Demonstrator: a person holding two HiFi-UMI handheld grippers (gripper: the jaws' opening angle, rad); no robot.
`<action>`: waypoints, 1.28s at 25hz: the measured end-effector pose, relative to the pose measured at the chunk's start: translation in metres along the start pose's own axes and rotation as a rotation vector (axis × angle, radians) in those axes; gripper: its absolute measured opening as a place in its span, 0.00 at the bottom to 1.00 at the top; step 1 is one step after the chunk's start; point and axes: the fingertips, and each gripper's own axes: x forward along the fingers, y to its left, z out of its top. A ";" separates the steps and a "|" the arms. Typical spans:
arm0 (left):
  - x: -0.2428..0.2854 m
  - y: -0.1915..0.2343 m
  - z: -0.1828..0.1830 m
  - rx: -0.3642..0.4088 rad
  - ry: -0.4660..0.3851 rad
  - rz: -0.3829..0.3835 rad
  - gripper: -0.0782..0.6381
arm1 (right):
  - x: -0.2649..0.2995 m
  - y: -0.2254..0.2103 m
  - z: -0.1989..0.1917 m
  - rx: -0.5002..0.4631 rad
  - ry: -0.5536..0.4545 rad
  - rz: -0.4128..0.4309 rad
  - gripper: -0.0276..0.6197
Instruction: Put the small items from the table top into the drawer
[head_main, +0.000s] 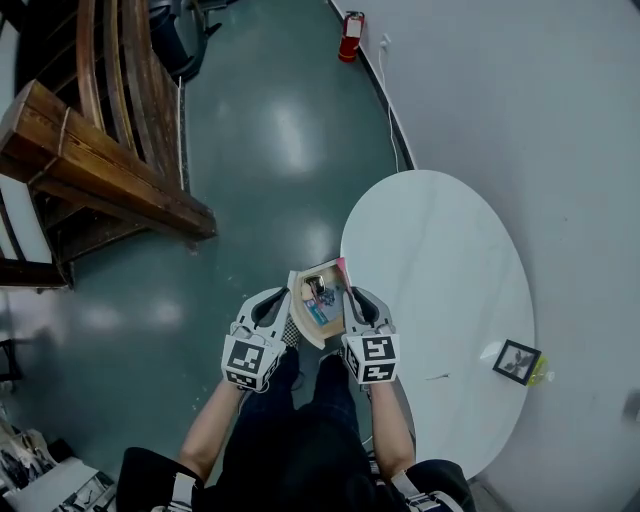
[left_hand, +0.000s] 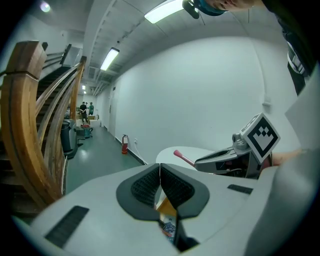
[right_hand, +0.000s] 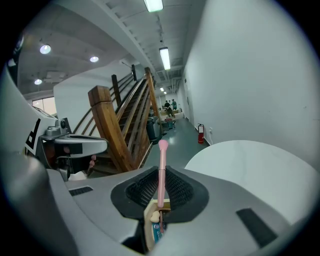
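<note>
A person stands at the edge of a white oval bench (head_main: 450, 250), holding a small open wooden drawer (head_main: 322, 300) in the air between two hand-held tools. The drawer is off the bench, above the green floor (head_main: 250, 170), and small items lie inside it, among them a blue-printed packet (head_main: 316, 312).

The left claw (head_main: 285, 305) is closed, its pads pinched together on the thin left wall of the drawer. The right claw (head_main: 352, 298) is nearly closed on a pink stick (right_hand: 162, 172), which stands up between its pads at the drawer's right side. Whether that pinch also catches the drawer wall cannot be told.

On the bench, well apart from the drawer, a small black framed card (head_main: 518, 361) sits near the right edge, touching a yellow-green thing (head_main: 541, 372).

Likely risks:
- The drawer hangs by two narrow pinches. If the hands drift apart, or one drops lower, it could tilt and spill its contents onto the floor.
- The round pink stick gives the right pads little to bite. It could slide or swivel, loosening that side.
- If the right claw holds only the stick, the left pinch carries the drawer alone and it could swing down.
- The card lies close to the bench edge, so a careless reach could push it, or the thing beside it, off.
</note>
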 end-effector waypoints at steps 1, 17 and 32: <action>-0.001 0.004 -0.004 -0.007 0.004 0.008 0.14 | 0.005 0.004 -0.003 -0.004 0.009 0.010 0.14; 0.028 0.019 -0.106 -0.084 0.114 0.008 0.14 | 0.072 0.025 -0.118 0.001 0.164 0.095 0.14; 0.048 0.023 -0.198 -0.142 0.195 -0.001 0.14 | 0.128 0.029 -0.222 0.027 0.288 0.123 0.14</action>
